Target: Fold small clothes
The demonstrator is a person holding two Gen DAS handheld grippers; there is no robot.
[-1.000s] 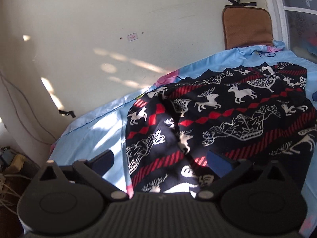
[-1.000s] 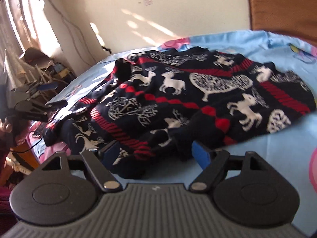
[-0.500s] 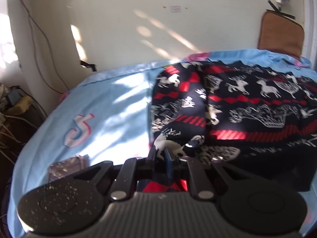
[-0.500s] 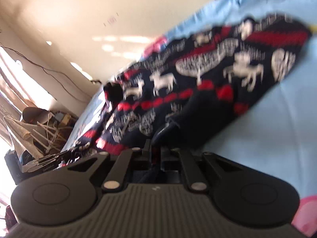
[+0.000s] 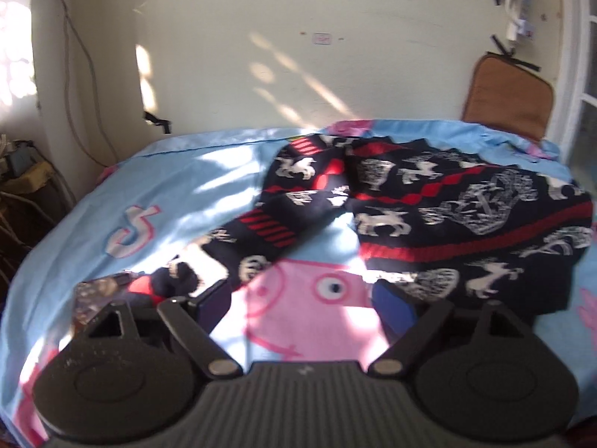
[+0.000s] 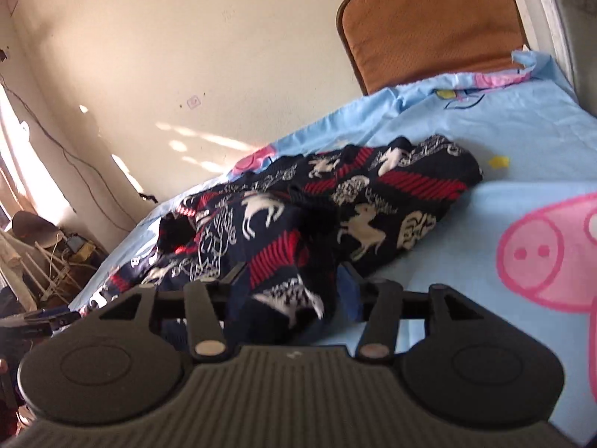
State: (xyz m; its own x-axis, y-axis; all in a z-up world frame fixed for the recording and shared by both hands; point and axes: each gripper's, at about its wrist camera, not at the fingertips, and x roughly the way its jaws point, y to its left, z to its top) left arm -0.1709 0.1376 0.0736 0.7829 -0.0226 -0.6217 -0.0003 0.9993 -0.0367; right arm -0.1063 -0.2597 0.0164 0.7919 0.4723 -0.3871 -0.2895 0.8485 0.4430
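Nearest to me, my left gripper [image 5: 302,298] has its jaws spread wide after just opening, and between them I see only the pink cartoon pig on the blue bedsheet [image 5: 186,183], no cloth. The sweater's sleeve [image 5: 261,231] lies just beyond and to the left of that gripper, its cuff close by the left fingertip, apart from it as far as I can tell. The sleeve's long axis runs diagonally, from the cuff near me up and away to the right where it joins the sweater [image 5: 466,224].

My right gripper [image 6: 291,283] sits about half open, jaws also just opening, with a bunched fold of sweater [image 6: 335,216] between the fingers; I judge the pads are not pressing on it, though blur makes that uncertain.

Farther out, the sweater's body spreads crosswise over the middle of the bed, well short of the brown cushion [image 5: 507,97] against the wall. I judge the left hand is nearer the sleeve, so folding it inward falls to that side
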